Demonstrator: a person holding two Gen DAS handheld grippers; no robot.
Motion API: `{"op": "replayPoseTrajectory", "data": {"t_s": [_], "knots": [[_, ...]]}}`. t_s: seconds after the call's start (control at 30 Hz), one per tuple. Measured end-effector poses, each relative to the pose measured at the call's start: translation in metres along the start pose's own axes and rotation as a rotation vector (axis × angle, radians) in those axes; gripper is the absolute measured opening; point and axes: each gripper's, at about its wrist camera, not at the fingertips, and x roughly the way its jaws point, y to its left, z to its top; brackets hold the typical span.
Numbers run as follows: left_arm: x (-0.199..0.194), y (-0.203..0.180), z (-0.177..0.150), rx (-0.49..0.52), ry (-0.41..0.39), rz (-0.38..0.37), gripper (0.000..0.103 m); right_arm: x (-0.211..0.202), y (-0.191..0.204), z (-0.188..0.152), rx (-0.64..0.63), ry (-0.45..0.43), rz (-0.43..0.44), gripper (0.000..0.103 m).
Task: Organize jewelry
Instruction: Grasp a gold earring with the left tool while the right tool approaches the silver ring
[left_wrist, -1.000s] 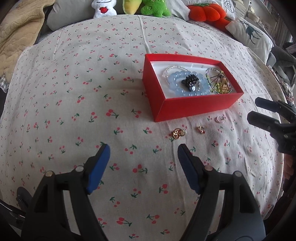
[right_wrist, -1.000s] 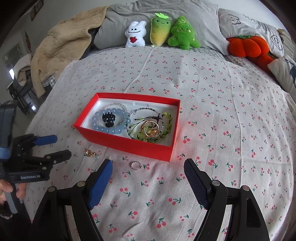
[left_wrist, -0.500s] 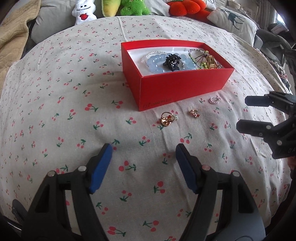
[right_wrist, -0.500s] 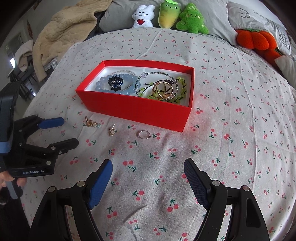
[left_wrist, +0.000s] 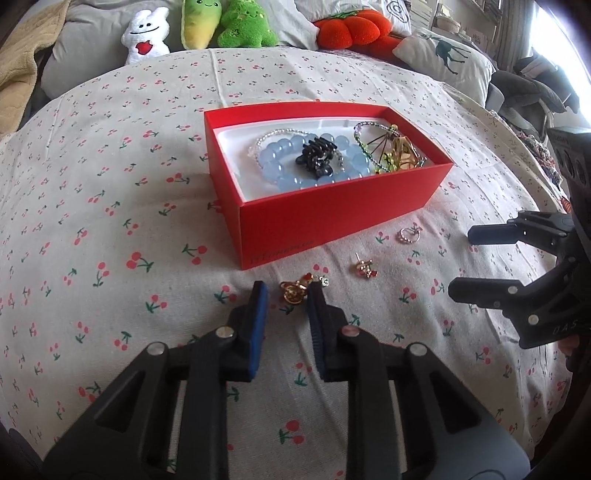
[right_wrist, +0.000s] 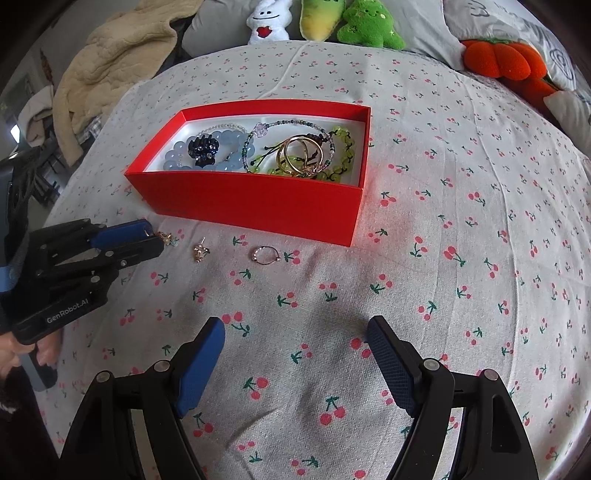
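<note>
So there's a bed (right_wrist: 461, 184) covered in a cherry-print sheet, with a row of plushies (right_wrist: 321, 18) up by the pillows. Sitting in the middle is a red box (right_wrist: 258, 199), open, with a blue bead bracelet (left_wrist: 295, 162), a black hair claw (left_wrist: 317, 155), some gold bangles (right_wrist: 299, 155) and green beaded strands already piled inside. The right gripper (right_wrist: 295, 365) hangs low over bare sheet in front of the box, fingers spread wide, nothing in them. The left gripper (left_wrist: 286, 295) is down on the sheet with its blue pads nearly together around a gold earring (left_wrist: 293, 291); can't tell if they're actually pinching it. Just right of that lies a second stud (left_wrist: 365, 267), then a thin ring (right_wrist: 266, 254), both loose on the sheet near the box's front wall.
</note>
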Motion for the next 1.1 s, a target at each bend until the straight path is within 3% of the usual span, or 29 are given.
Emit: {"op": "replayPoseTrajectory", "data": {"t_s": [0.47, 0.7, 0.83, 1.1], "knots": [[-0.007, -0.005, -0.003, 0.002, 0.029, 0.003, 0.016, 0.002, 0.003, 0.003, -0.006, -0.002, 0.000, 0.081], [-0.016, 0.002, -0.008, -0.025, 0.066, 0.067, 0.016, 0.007, 0.005, 0.009, -0.009, -0.016, -0.017, 0.080], [-0.019, 0.009, -0.011, -0.060, 0.102, 0.096, 0.016, 0.013, 0.007, 0.015, -0.017, -0.020, -0.044, 0.066], [-0.025, 0.014, -0.015, -0.079, 0.117, 0.102, 0.016, 0.024, 0.021, 0.024, -0.059, -0.026, -0.050, 0.055]]}}
